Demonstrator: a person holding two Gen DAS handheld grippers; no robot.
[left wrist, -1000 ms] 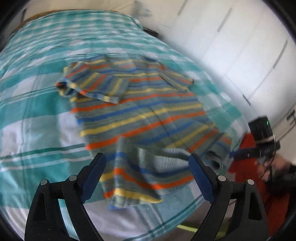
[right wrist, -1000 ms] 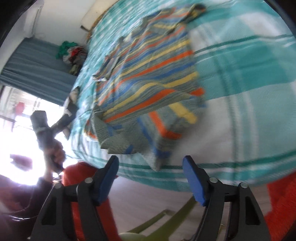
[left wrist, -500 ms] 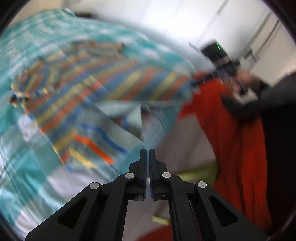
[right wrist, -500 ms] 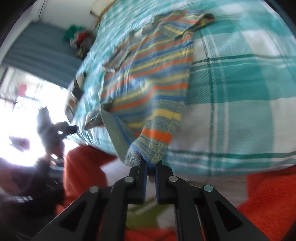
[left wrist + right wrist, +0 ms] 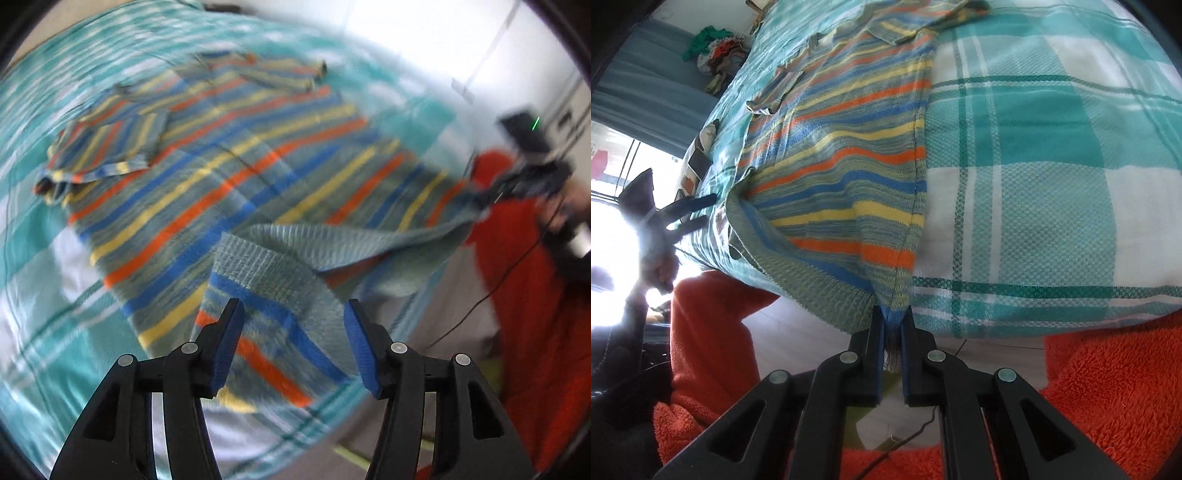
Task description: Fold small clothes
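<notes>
striped sweater [image 5: 849, 147] spread on checked bed [image 5: 1034, 166], right gripper [image 5: 893, 325] clenched on its hem corner, left gripper [image 5: 291, 343] just opening, hem lying loose between its parted fingers [image 5: 227, 339]

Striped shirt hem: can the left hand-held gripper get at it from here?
Probably yes. The left hand-held gripper, jaws just reopened, sits right over the striped shirt hem with nothing between.

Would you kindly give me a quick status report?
Right gripper shut on striped sweater hem corner. Left gripper jaws just opening, hem between, unpinched. Sweater flat on checked bedspread. Nothing in the way.
</notes>
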